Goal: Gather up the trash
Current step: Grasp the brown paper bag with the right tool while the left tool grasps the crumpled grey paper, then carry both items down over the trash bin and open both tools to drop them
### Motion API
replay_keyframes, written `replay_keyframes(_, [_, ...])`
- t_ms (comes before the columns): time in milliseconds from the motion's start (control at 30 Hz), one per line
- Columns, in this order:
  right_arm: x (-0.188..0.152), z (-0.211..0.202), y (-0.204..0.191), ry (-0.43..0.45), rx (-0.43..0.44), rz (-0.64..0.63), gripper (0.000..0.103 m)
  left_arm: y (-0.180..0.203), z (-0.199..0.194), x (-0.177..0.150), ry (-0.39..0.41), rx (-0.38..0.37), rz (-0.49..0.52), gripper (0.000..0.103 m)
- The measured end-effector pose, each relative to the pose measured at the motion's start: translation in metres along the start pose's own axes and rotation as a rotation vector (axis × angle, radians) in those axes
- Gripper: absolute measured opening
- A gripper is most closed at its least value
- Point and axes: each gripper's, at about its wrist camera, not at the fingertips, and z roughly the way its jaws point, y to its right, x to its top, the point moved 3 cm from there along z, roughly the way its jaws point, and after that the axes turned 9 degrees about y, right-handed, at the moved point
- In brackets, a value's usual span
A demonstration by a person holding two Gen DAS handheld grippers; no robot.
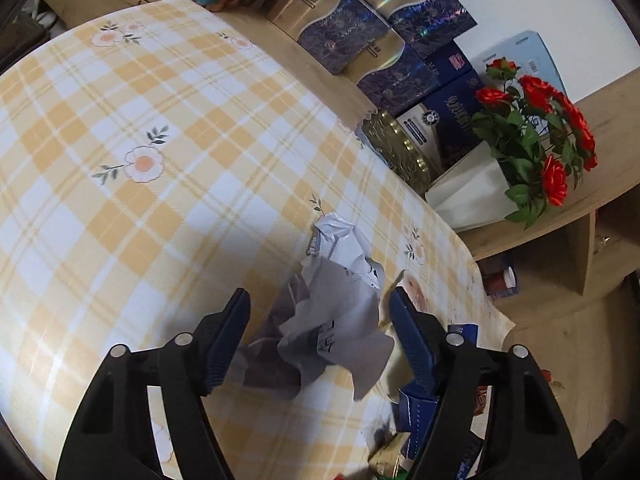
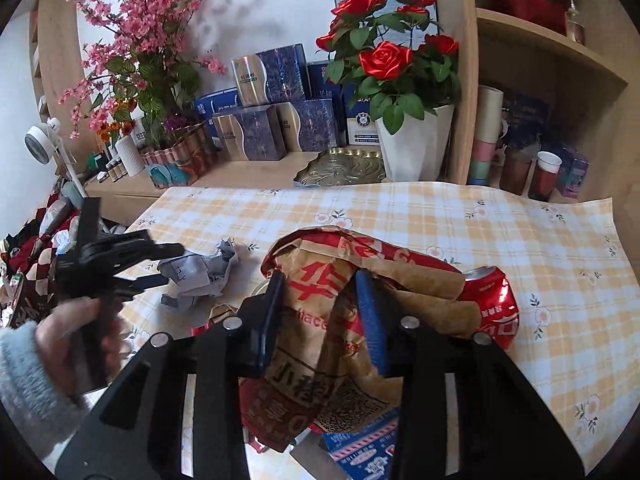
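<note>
A crumpled white paper ball (image 1: 340, 304) lies on the checked tablecloth (image 1: 140, 220). My left gripper (image 1: 320, 304) is open, its blue fingers on either side of the paper, not closed on it. In the right wrist view the same paper ball (image 2: 200, 276) lies left of centre with the left gripper (image 2: 160, 266) at it. My right gripper (image 2: 322, 292) is shut on a crumpled brown and red paper bag (image 2: 320, 344). A crushed red soda can (image 2: 494, 304) lies just right of the bag.
A shelf behind the table holds blue and gold boxes (image 2: 256, 136), a white pot of red roses (image 2: 404, 104), pink blossoms (image 2: 132, 40) and a gold tray (image 2: 344, 168). Paper cups (image 2: 546, 172) stand on a side shelf. A blue printed carton (image 2: 360, 452) lies under the bag.
</note>
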Motion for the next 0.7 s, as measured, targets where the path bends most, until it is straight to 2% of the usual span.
replay_keyframes(33, [0.0, -0.002, 0.003, 0.0, -0.002, 0.007, 0.039, 0.001, 0.005, 0.0, -0.012, -0.011, 0.009, 0.046])
replay_keyframes(67, [-0.001, -0.004, 0.004, 0.001, -0.004, 0.01, 0.039, 0.002, 0.006, -0.001, -0.019, -0.015, 0.016, 0.04])
replay_keyframes(133, [-0.001, -0.009, 0.007, 0.008, -0.01, 0.017, 0.039, 0.004, 0.0, -0.002, 0.0, -0.006, 0.042, 0.035])
replay_keyframes(167, [0.0, -0.013, 0.009, 0.014, -0.011, 0.021, 0.039, 0.007, -0.005, -0.003, 0.009, 0.001, 0.069, 0.016])
replay_keyframes(300, [0.001, -0.026, 0.01, 0.029, -0.011, 0.032, 0.039, 0.02, -0.033, -0.007, 0.037, 0.0, 0.167, 0.007])
replay_keyframes(500, [-0.001, -0.053, 0.002, 0.053, 0.0, 0.053, 0.039, 0.041, -0.09, -0.016, 0.079, -0.059, 0.275, 0.005])
replay_keyframes(700, [-0.009, -0.089, -0.008, 0.07, 0.011, 0.055, 0.039, 0.065, -0.142, -0.045, 0.09, -0.128, 0.365, 0.005])
